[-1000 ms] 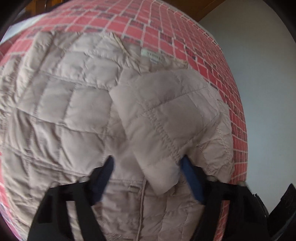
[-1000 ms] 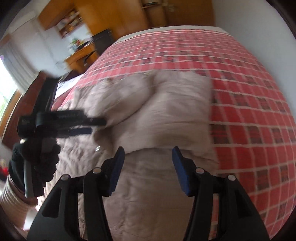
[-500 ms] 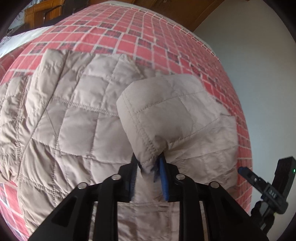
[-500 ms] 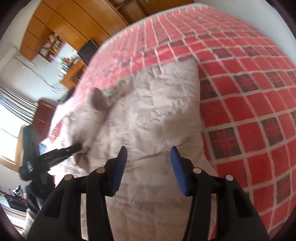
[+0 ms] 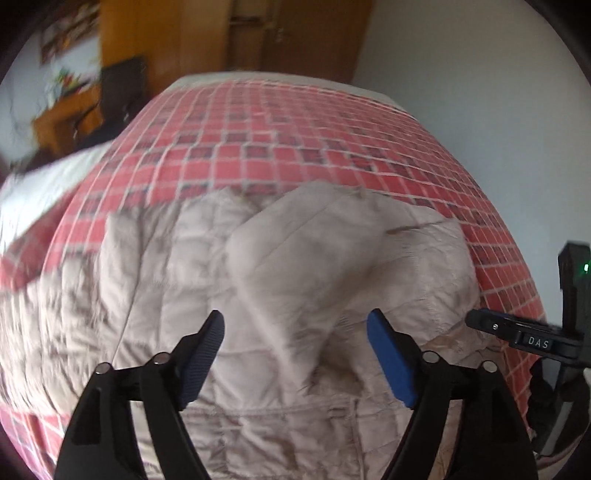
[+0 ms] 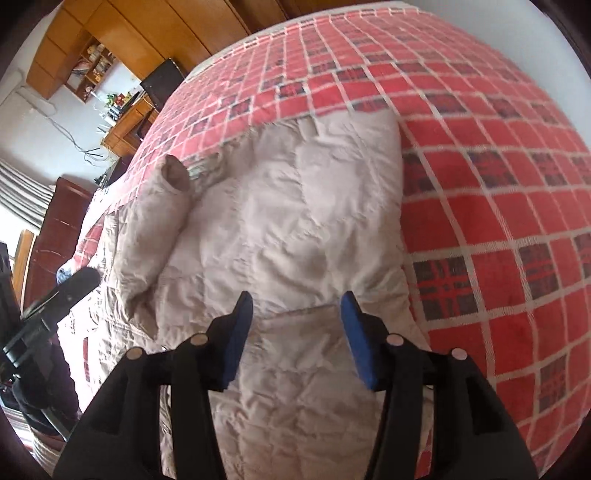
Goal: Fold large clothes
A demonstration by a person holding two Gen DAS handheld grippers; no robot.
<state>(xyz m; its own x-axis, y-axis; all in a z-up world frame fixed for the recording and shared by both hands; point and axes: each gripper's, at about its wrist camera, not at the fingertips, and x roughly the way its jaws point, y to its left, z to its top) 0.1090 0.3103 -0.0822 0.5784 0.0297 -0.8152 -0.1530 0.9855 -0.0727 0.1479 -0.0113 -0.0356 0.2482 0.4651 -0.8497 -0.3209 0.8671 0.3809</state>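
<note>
A wooden desk (image 6: 125, 122) stands beyond the red checked bed (image 6: 480, 184). The puffy quilted beige jacket (image 6: 288, 221) lies there, one sleeve (image 6: 159, 229) folded across it. Both the left gripper (image 5: 295, 350) and right gripper (image 6: 295, 332) have jaws wide, empty.

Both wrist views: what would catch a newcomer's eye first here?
A beige quilted jacket lies spread on the red plaid bedspread, one sleeve folded across its body. The left gripper and right gripper hover open above it, holding nothing.

The jacket (image 6: 295, 221) is soft, puffy, stitched cloth, matt and crinkly. The bedspread (image 6: 498, 184) is woven checked cloth. The cupboards (image 6: 122, 33) are smooth, shiny wood
</note>
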